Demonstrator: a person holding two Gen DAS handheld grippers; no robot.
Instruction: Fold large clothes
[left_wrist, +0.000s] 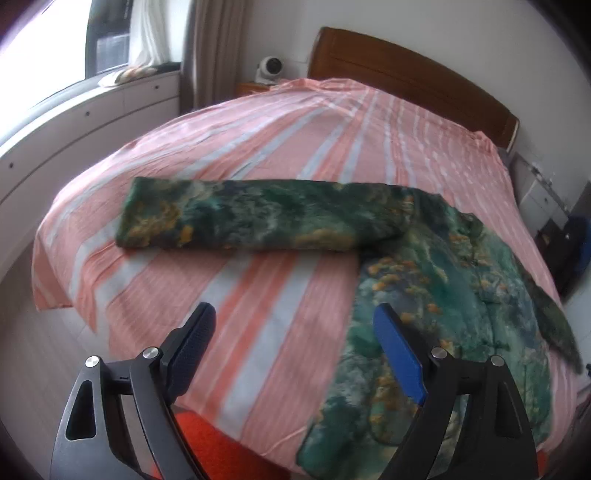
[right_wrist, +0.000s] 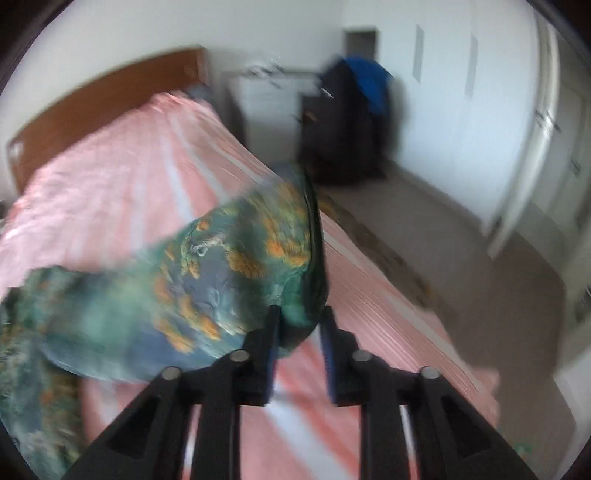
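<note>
A: In the left wrist view, our left gripper (left_wrist: 293, 345) hangs over the near edge of the bed (left_wrist: 258, 147) with its jaws spread wide and nothing between them. We judge it free so it can go for the next part of the cloth.

B: And the garment (left_wrist: 436, 280)? We see one green printed piece, its body lying on the near right of the bed, one sleeve (left_wrist: 251, 218) stretched flat toward the left across the striped sheet. A second sleeve seems to trail down the far right edge, so we count two sleeves and one garment.

A: Laid flat like that, we'd say the sleeve is ready to be folded in over the body.

B: In the right wrist view, blurred, our right gripper (right_wrist: 298, 332) has its jaws drawn narrow with a bunched edge of the garment (right_wrist: 207, 266) between them. The cloth rises off the bed (right_wrist: 122, 177) toward the left.

A: We take it as gripped, though the blur hides the exact contact. Lifted so, that edge can be carried across.

B: Two grippers, then: one empty, one on cloth.
</note>
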